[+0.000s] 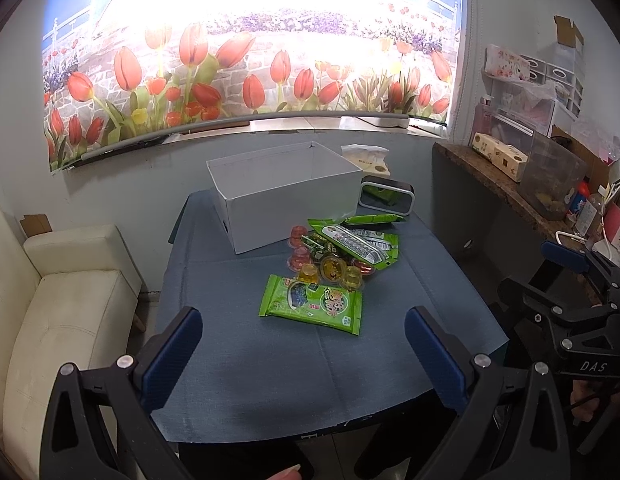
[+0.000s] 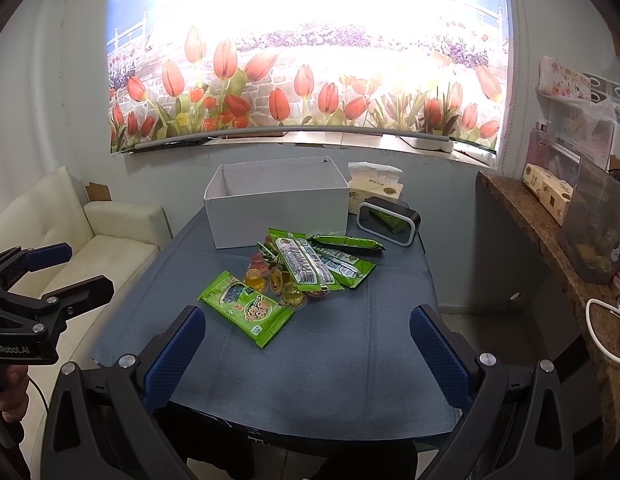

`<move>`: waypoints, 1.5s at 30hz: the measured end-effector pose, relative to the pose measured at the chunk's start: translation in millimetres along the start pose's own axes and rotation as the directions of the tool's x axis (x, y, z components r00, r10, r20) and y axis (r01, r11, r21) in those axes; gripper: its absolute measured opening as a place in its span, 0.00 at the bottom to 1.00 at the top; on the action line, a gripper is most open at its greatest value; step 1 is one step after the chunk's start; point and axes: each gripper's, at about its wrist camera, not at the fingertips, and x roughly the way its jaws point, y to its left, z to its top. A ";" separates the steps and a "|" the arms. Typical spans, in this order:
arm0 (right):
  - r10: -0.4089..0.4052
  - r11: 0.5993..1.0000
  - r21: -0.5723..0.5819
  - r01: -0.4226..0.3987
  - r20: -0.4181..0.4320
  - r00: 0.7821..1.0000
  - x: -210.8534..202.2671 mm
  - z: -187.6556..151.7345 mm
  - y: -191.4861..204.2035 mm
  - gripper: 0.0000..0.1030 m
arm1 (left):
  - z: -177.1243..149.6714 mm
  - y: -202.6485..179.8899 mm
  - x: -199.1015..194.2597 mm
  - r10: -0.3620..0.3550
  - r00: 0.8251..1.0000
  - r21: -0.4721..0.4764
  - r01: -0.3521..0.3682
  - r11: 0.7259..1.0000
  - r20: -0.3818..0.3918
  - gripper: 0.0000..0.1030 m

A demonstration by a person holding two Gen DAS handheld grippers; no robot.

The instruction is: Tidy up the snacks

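two hand-held grippers are seen from their own wrist cameras, both held low at the near edge of a desk [image 1: 250, 360] covered in blue-grey cloth. the left gripper [image 1: 304, 344] has its jaws spread wide apart with nothing between them; the right gripper [image 2: 308, 344] is held the same way, jaws wide apart and empty. each gripper is also caught at the edge of the other's view, beside its partner and off the desk.

straight ahead of both pairs of jaws, well apart from them, a loose pile of snacks is found in the middle of the desk. nearest the jaws lies a flat green snack packet [image 1: 312, 304], face up and slightly apart from the rest, so it is judged the easiest first pick. just beyond it a cluster of small jelly cups [image 1: 334, 270], yellow and red, is bunched together, some touching. further on, long green wrapped packets [image 1: 360, 242] are stacked across one another, partly over the cups.

beyond the pile, at the far side of the desk, an open white box [image 1: 282, 196] is set with its top facing up; it appears empty, and it is judged to be where the snacks are meant to go. to the right of the box a small black-framed clock [image 1: 386, 198] and a tissue pack [image 1: 368, 158] are seen. a cream sofa [image 1: 62, 300] stands left of the jaws, and a cluttered shelf [image 1: 510, 196] right of them.

no snack is held yet, so the sorting is judged not begun.
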 end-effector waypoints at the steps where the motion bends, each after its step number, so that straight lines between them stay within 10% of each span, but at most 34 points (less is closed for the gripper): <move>1: -0.001 1.000 0.000 0.001 0.000 1.000 0.2 0.6 0.0 1.00 | -0.1 0.0 0.6 -0.001 1.000 0.000 0.001 1.000 -0.001 1.00; 45: 0.044 0.999 0.004 -0.044 0.011 0.999 18.4 1.8 -0.9 1.00 | -5.0 4.1 5.0 0.001 1.000 -0.013 -0.001 1.000 -0.011 1.00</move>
